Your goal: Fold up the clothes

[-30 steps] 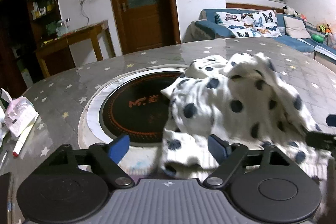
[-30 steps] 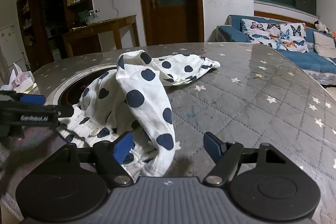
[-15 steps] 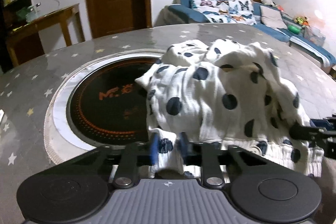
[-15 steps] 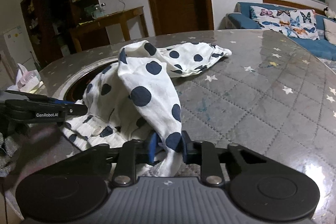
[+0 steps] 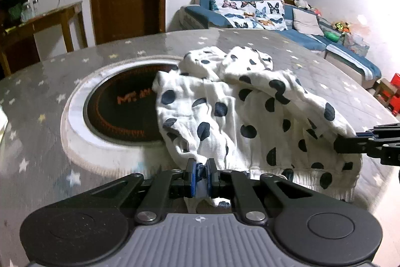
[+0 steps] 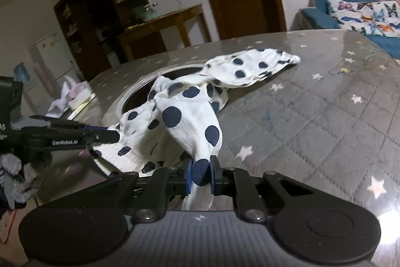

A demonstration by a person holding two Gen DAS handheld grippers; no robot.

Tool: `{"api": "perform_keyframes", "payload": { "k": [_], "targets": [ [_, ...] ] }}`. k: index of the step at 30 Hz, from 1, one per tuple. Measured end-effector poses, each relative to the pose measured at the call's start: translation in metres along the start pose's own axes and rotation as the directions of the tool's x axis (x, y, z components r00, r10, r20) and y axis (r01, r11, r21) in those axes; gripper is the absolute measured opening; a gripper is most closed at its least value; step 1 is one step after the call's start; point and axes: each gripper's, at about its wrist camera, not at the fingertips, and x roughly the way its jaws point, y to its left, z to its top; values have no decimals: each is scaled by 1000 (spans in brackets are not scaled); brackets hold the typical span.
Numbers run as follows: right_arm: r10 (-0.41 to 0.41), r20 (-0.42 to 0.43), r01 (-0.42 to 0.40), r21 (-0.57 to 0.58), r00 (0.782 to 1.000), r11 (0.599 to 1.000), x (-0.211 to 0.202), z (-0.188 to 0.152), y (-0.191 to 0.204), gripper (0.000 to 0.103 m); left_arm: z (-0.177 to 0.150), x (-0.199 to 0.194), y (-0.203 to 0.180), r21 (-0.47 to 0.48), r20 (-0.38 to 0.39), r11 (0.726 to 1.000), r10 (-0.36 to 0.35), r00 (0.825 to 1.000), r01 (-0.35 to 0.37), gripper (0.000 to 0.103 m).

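Grip comes first: the left claw (image 5: 200, 175) is clamped on the ribbed hem of the polka-dot garment (image 5: 240, 111), and the right claw (image 6: 201, 173) is closing its jaws on a dotted fold of the same cloth, already pinched between the pads. To do this step well, I judge both claws should lift evenly and draw apart so the bunched fabric spreads flat. The garment trails away from both claws across the starred worktop (image 6: 325, 104), partly covering the round inset cooktop (image 5: 120, 104).
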Motion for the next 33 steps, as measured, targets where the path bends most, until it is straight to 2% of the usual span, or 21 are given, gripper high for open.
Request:
{"api": "perform_keyframes", "payload": {
  "k": [12, 15, 20, 22, 26, 30, 33],
  "targets": [
    [72, -143, -82, -64, 987, 995, -24, -24, 21, 14, -35, -28, -8, 34, -99, 998, -54, 994, 58, 9],
    [95, -143, -100, -29, 985, 995, -30, -16, 17, 21, -32, -30, -8, 42, -100, 997, -62, 993, 66, 11],
    [94, -101, -98, -27, 990, 995, -41, 3, 8, 25, -23, -35, -7, 76, -78, 995, -63, 995, 69, 18],
    [82, -78, -84, -27, 994, 996, -42, 14, 3, 26, -18, -37, -6, 87, -70, 994, -60, 996, 66, 23],
    [6, -39, -8, -52, 999, 999, -35, 36, -8, 28, -3, -39, -5, 92, -34, 995, -46, 998, 49, 35],
    [-61, -9, 61, -43, 998, 997, -16, 63, -26, 29, 7, -37, -3, 90, -10, 995, -44, 999, 45, 38],
    [-107, 3, 107, -27, 994, 994, 6, 83, -41, 35, 13, -28, 0, 71, -8, 997, -42, 999, 42, 38]
  ]
}}
